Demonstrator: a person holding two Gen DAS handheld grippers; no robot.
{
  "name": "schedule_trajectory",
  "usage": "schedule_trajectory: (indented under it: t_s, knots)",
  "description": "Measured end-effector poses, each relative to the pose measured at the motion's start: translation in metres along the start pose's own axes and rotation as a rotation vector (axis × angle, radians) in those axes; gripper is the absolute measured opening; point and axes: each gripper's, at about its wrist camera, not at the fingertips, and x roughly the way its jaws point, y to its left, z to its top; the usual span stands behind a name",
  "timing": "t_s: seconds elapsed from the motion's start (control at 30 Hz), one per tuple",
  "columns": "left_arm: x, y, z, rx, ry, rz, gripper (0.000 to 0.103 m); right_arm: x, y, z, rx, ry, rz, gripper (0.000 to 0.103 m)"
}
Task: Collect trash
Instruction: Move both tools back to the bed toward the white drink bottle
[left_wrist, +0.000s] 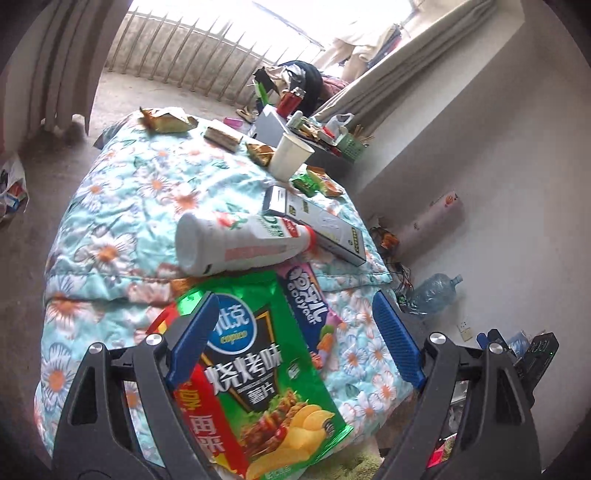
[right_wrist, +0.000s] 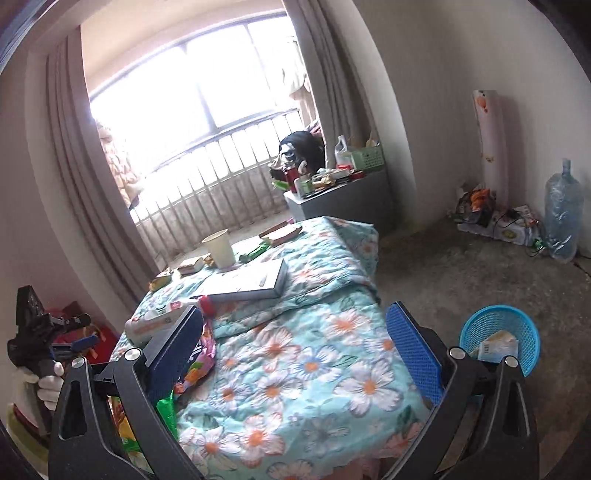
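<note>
A green chip bag (left_wrist: 266, 369) lies on the floral quilt (left_wrist: 129, 206), partly hanging over its near edge. My left gripper (left_wrist: 295, 339) is open around it; the left finger overlaps the bag and the right finger stands clear of it. A purple snack bag (left_wrist: 306, 306), a white bottle (left_wrist: 236, 240) on its side, a flat box (left_wrist: 317, 221), a paper cup (left_wrist: 290, 157) and several wrappers (left_wrist: 317, 182) lie beyond. My right gripper (right_wrist: 295, 347) hangs open and empty over the quilt (right_wrist: 314, 369). A blue basket (right_wrist: 498, 332) with paper in it stands on the floor at the right.
A gloved hand (right_wrist: 48, 384) holds the left gripper (right_wrist: 85, 332) at the left of the bed. A cluttered grey nightstand (right_wrist: 343, 203) stands by the window. A large water jug (right_wrist: 561, 210), a rolled sheet (right_wrist: 489, 140) and cables line the far wall.
</note>
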Motion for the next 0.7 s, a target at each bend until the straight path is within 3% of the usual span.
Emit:
schedule_trajectory:
  t_s: [0.17, 0.33, 0.53, 0.7]
  knots:
    - [-0.003, 0.031, -0.004, -0.034, -0.026, 0.031, 0.080, 0.043, 0.018, -0.011, 0.078, 0.143, 0.124, 0.097]
    - [0.003, 0.033, -0.001, 0.004, -0.026, 0.024, 0.080, 0.068, 0.030, -0.018, 0.126, 0.236, 0.215, 0.096]
    - [0.016, 0.032, 0.004, 0.025, -0.031, 0.023, 0.080, 0.103, 0.041, -0.010, 0.238, 0.329, 0.389, 0.096]
    - [0.020, 0.012, 0.016, 0.159, -0.078, 0.069, 0.080, 0.134, 0.052, -0.005, 0.344, 0.398, 0.497, 0.094]
